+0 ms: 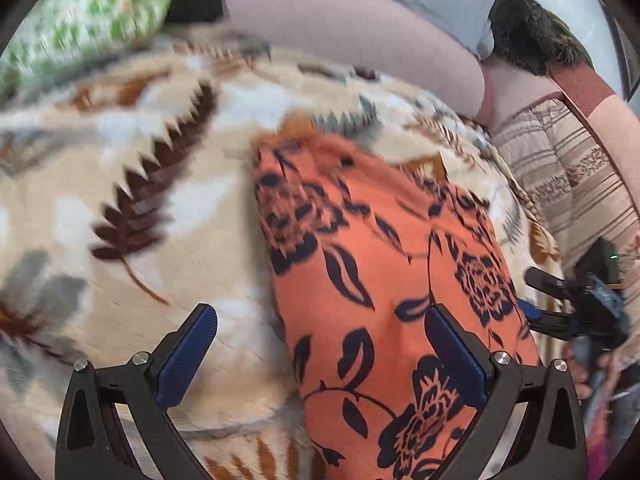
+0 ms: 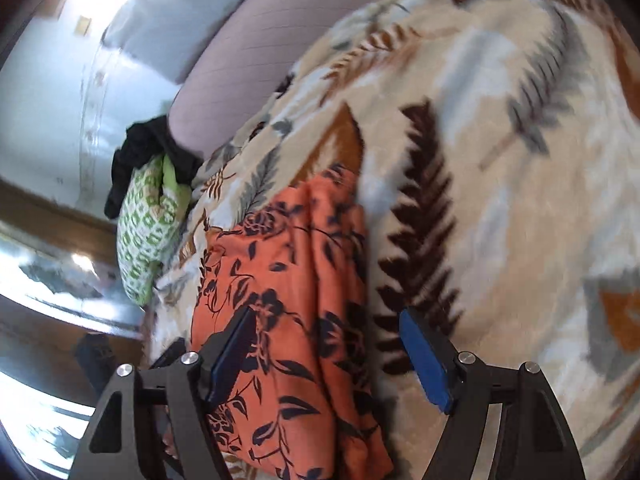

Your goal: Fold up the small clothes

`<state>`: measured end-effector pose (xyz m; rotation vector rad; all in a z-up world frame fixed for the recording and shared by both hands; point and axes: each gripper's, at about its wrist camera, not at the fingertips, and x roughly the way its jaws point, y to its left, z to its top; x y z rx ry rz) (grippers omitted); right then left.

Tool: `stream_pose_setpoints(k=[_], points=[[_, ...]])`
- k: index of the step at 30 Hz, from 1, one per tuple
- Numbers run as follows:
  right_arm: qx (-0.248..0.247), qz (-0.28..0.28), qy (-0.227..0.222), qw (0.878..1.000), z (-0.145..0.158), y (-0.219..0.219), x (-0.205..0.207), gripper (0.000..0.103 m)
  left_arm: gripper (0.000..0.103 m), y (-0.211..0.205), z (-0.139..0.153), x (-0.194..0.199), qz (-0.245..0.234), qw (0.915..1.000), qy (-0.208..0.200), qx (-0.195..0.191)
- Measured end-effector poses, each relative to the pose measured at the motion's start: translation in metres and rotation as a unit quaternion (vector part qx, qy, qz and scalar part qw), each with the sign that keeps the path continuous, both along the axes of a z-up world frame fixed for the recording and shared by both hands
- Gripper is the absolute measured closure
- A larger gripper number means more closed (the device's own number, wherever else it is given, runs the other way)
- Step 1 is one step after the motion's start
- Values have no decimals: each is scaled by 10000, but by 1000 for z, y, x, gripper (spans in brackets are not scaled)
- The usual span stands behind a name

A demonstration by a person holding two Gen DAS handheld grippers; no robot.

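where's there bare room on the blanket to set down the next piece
The widest free patch is the leaf-print blanket beside the orange floral garment, on the side with the dark brown fern print. It is crowded near the green patterned cloth and black cloth at the blanket's edge by the pillows.

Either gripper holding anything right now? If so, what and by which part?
Nothing is held. The left gripper and right gripper both stand open above the orange floral garment, which lies loose on the leaf-print blanket.
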<state>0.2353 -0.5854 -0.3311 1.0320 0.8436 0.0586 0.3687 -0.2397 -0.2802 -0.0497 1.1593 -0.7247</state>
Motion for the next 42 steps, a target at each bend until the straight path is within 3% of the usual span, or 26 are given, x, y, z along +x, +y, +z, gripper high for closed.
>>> stream_pose_setpoints(k=[3, 5, 9, 11, 15, 18, 20, 25, 28, 32, 42], points=[[281, -30, -11, 9996, -23, 1, 4, 25, 0, -6, -15, 0, -22, 9995, 310, -17], [392, 13, -272, 9989, -24, 3, 6, 18, 0, -14, -17, -5, -230, 9986, 429, -211], [555, 420, -456, 9965, -24, 17, 18, 18, 0, -32, -13, -16, -528, 9972, 356, -380], [345, 722, -463, 9957, -20, 33, 28, 18, 0, -38, -15, -19, -567, 9978, 227, -254], [-93, 919, -375, 9950, -15, 60, 43, 19, 5, -32, -14, -16, -371, 9980, 260, -450], [-589, 967, -254, 9932, -7, 73, 43, 35, 12, -28, -12, -16, -273, 9983, 141, -493], [-842, 951, -249, 9916, 0, 81, 41, 53, 16, -28, -10, -18, -283, 9985, 27, -463], [-1667, 932, -244, 9813, 28, 104, 37, 59, 40, -27, 0, -26, -314, 9986, -295, -317], [-2022, 998, -468, 9731, 47, 120, 31, 59, 46, -19, 9, -29, -250, 9985, -403, -257], [-2123, 1052, -681, 9691, 61, 136, 26, 60, 46, -1, 25, -38, -106, 9977, -643, -191], [-1849, 1321, -1191, 9665, 83, 189, 30, 60, 46, 63, 58, -54, 345, 9926, -1168, 14]])
